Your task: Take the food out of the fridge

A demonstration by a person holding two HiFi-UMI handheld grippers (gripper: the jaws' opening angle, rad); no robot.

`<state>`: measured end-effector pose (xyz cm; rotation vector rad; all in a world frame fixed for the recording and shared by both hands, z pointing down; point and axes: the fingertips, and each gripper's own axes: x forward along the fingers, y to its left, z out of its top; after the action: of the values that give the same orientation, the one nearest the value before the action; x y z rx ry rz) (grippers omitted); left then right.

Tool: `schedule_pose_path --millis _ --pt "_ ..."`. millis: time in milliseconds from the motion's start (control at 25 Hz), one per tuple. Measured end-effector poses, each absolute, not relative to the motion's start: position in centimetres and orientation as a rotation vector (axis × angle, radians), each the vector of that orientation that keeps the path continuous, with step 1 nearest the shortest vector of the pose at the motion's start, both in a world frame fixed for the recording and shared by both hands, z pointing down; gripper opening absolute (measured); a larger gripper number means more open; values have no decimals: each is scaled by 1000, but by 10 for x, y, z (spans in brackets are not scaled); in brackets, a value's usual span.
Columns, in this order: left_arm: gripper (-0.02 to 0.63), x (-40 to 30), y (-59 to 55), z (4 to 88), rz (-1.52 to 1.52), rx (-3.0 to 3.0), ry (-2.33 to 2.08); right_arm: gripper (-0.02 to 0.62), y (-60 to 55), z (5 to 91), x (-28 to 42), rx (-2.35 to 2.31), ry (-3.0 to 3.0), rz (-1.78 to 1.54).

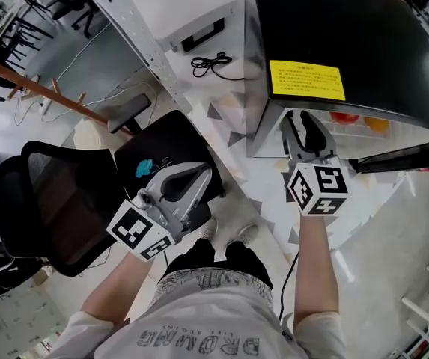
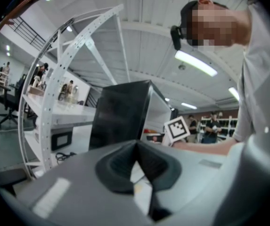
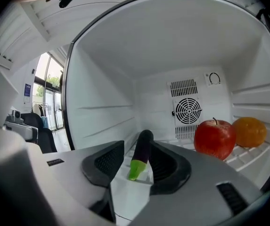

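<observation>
Food lies on the white shelf [image 3: 246, 158] inside the open black fridge [image 1: 334, 28]. Held back level at the person's waist, the left tool [image 2: 135, 144] is empty, its pads pressed together. The right tool [image 3: 137, 148] reaches in level, spread and lined up on a purple eggplant with a green cap [image 3: 142, 150], likely to take it first. A red apple [image 3: 215, 138] and a round orange fruit [image 3: 250, 132] sit further right.

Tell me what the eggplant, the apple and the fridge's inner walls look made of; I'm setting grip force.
The eggplant looks like moulded plastic: even purple gloss, flat bright-green cap. The apple has shiny red skin and a stem; real or replica, I cannot tell. The fridge's inner walls look like smooth white plastic with moulded ribs.
</observation>
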<state>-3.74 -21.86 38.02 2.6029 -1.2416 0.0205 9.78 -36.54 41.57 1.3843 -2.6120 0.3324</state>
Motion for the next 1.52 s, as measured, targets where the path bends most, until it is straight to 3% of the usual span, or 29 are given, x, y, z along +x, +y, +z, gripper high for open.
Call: schedule_pose_path --millis 880,1040,1520 --pt "5 -67 -210 385 23 2572 -1282 171 -385 457 85 1459 -2394 263" --pt "5 -70 -206 385 18 2570 -1288 136 -387 459 87 1479 -2345 222" --pt "5 -69 -202 382 12 2581 -1271 121 -383 453 88 1497 -2348 217"
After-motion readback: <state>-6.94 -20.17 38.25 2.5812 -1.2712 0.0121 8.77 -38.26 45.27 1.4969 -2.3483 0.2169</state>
